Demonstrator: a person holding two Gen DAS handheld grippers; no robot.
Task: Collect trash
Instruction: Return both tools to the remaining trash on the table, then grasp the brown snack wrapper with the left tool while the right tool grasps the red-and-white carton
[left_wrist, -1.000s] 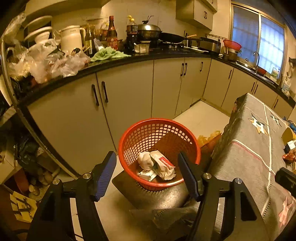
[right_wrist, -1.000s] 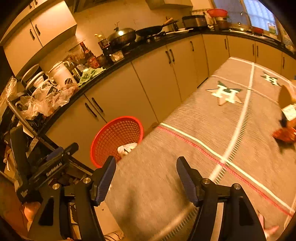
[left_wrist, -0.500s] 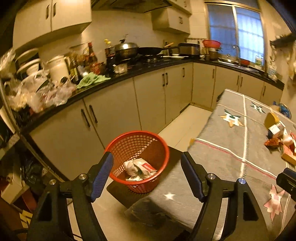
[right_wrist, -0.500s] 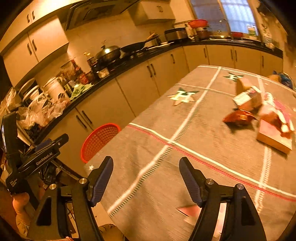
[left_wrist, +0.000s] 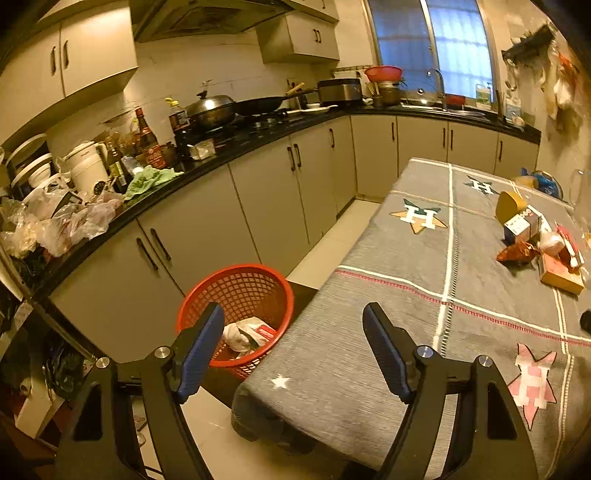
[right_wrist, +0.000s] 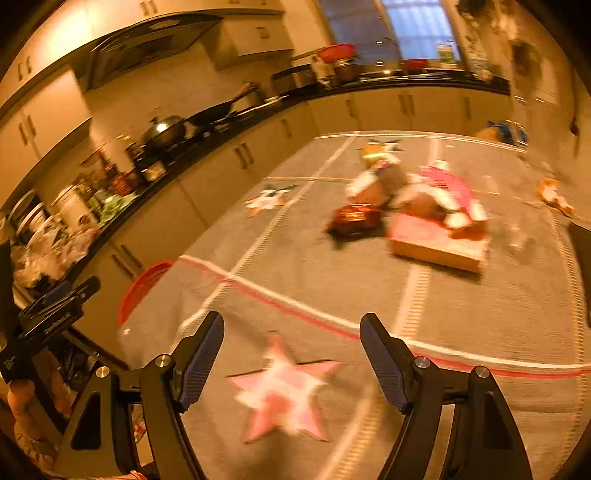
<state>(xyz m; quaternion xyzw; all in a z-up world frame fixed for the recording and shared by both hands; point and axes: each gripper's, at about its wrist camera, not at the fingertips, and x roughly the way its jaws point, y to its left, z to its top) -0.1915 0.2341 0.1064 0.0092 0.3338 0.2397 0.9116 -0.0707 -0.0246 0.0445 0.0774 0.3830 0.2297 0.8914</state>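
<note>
A heap of trash (right_wrist: 417, 206) — a dark red wrapper (right_wrist: 354, 218), a flat pink box (right_wrist: 439, 240) and crumpled packets on top of it — lies toward the far right side of a table covered in a grey cloth (right_wrist: 295, 280), well ahead of the right gripper (right_wrist: 291, 354), whose jaws are opening with nothing between them but a pink star printed on the cloth. The same heap (left_wrist: 539, 243) shows near the table's right edge in the left wrist view, well apart from the left gripper (left_wrist: 293, 350), which hangs over the table's near left corner with its jaws spread wide and empty. Just beside that corner, on a dark stool at floor level, stands a red basket (left_wrist: 236, 295) holding crumpled paper and a packet (left_wrist: 247, 334); its rim shows past the left finger (left_wrist: 201, 350). Beyond the basket run cream cabinets (left_wrist: 258, 199) under a black worktop (left_wrist: 221, 155) crowded with bottles, plastic bags, a green cloth, a lidded pot and a pan. In the right wrist view, which is blurred, a person's hand (right_wrist: 22, 406) holds the left gripper's handle at the left edge.
</note>
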